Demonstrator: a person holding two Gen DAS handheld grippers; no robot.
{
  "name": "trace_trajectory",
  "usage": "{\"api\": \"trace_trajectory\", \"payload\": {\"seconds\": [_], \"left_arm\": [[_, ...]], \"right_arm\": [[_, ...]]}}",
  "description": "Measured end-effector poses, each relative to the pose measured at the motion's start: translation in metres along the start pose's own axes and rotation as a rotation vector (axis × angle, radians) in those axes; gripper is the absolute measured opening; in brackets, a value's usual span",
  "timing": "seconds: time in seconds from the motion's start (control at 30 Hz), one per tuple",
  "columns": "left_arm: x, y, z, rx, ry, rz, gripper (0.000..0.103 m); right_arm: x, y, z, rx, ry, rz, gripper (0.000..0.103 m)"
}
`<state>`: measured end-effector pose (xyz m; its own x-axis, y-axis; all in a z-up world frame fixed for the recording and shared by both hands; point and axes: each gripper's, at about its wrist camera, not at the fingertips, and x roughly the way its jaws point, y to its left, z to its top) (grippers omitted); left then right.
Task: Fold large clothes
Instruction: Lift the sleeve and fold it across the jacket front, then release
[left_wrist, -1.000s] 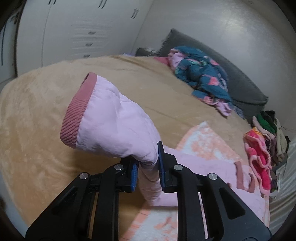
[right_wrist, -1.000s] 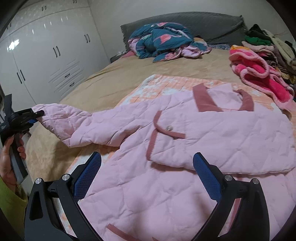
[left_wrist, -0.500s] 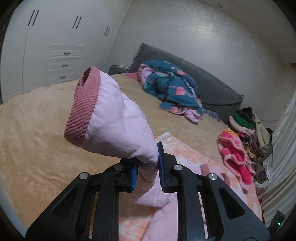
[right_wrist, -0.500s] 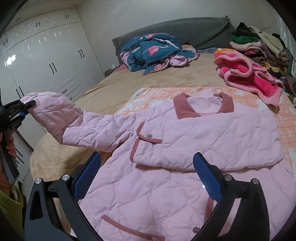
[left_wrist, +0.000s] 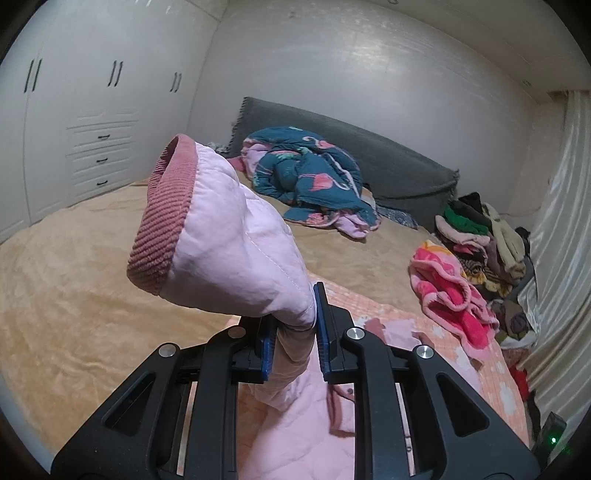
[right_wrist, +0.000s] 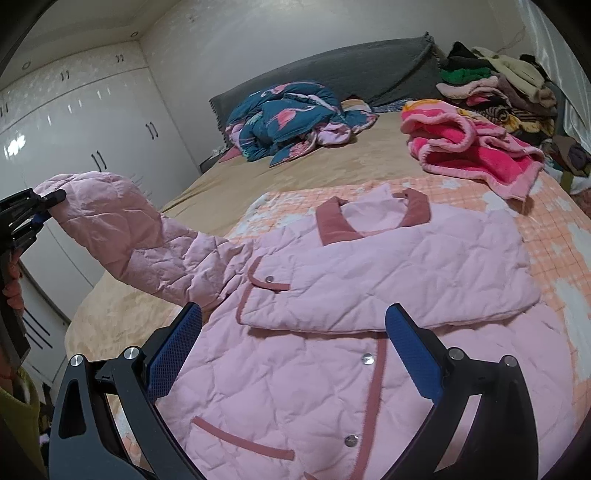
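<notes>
Along the left wall of the room stands a white wardrobe with dark handles and a bank of drawers. Beside it a bed fills the floor, covered by a tan plush blanket, with a grey headboard cushion at its far edge. At the bed's left edge the left gripper has its fingers pinched narrow on the sleeve of a pink quilted jacket, whose ribbed rose cuff stands up above the fingers. The sleeve is raised off the bed and slopes down to the jacket's body. That body lies flat near the bed's near edge on a peach checked cloth, collar toward the headboard, its other sleeve folded across the chest. The right gripper hangs over the jacket's front with its blue-padded fingers wide apart and nothing between them. Toward the head of the bed lies a crumpled teal flamingo quilt. To the right of it a bright pink fleece garment sits just beyond the checked cloth. At the far right corner a heap of mixed clothes is piled beside a pale curtain.
</notes>
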<state>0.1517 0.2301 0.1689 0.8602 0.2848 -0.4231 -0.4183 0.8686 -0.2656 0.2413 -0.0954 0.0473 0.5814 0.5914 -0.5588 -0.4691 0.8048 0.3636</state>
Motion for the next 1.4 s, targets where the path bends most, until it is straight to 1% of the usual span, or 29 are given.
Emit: {"api": "trace_trajectory", "payload": {"seconds": [0.23,0.47,0.8,1.0,1.2,1.3,1.4], "left_arm": [[0.002,-0.044,-0.006,0.059,0.012,-0.037,0.011],[0.011,-0.087,-0.020,0.115,0.041,-0.080,0.011],[0.032,-0.140,-0.048,0.188,0.111,-0.144,0.011],[0.048,-0.174,-0.072,0.248,0.158,-0.182,0.011],[0.065,-0.208,-0.109,0.316,0.236,-0.243,0.011],[0.074,-0.219,-0.125,0.339,0.278,-0.258,0.011],[0.081,-0.222,-0.141,0.356,0.312,-0.265,0.012]], "right_arm": [[-0.014,-0.025,-0.004,0.032,0.001,-0.011,0.099],[-0.027,-0.054,-0.005,0.062,-0.006,-0.035,0.099],[-0.047,-0.097,-0.007,0.131,-0.033,-0.089,0.099],[-0.057,-0.124,-0.012,0.174,-0.043,-0.128,0.099],[-0.067,-0.151,-0.021,0.222,-0.047,-0.172,0.099],[-0.071,-0.162,-0.022,0.240,-0.052,-0.194,0.099],[-0.076,-0.173,-0.025,0.261,-0.058,-0.211,0.099]]}}
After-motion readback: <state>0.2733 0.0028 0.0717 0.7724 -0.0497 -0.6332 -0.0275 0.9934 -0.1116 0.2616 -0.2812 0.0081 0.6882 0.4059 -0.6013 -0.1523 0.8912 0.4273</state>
